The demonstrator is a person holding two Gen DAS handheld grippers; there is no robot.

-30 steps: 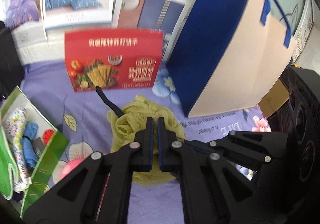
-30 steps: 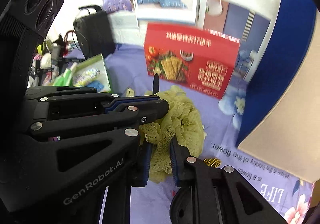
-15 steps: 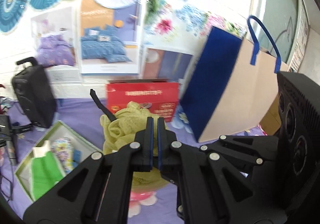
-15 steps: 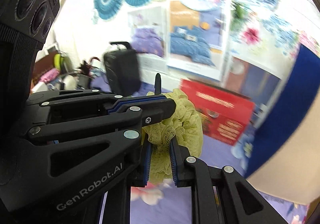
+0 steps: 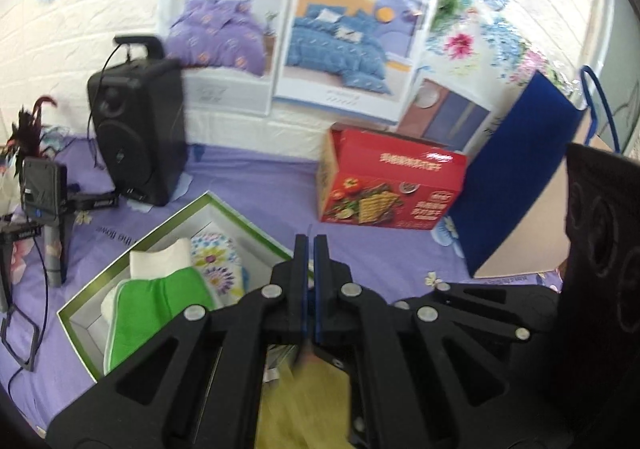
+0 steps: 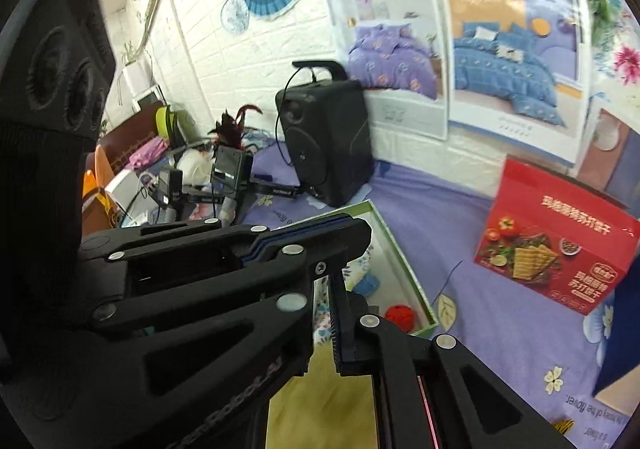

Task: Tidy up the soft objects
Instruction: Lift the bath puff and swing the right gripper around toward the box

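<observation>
Both tongs are together: left gripper is shut with nothing showing at its tips, and the right gripper has just been closing, with no mesh visible between its pads. The yellow mesh puff is only a blur under both tools, on the near side of the green-rimmed box. We cannot tell whether any strand of it is pinched or whether it is loose. Main risk as we judge it: the puff is not secured, so it lands on the purple sheet short of the box instead of inside it. Second risk: if a mesh loop is snagged on a finger, it drags along and tips out the green cloth or the red ball already inside the box. The views are also smeared, so aiming over the box rim is unreliable. We'd confirm the hold before committing.
</observation>
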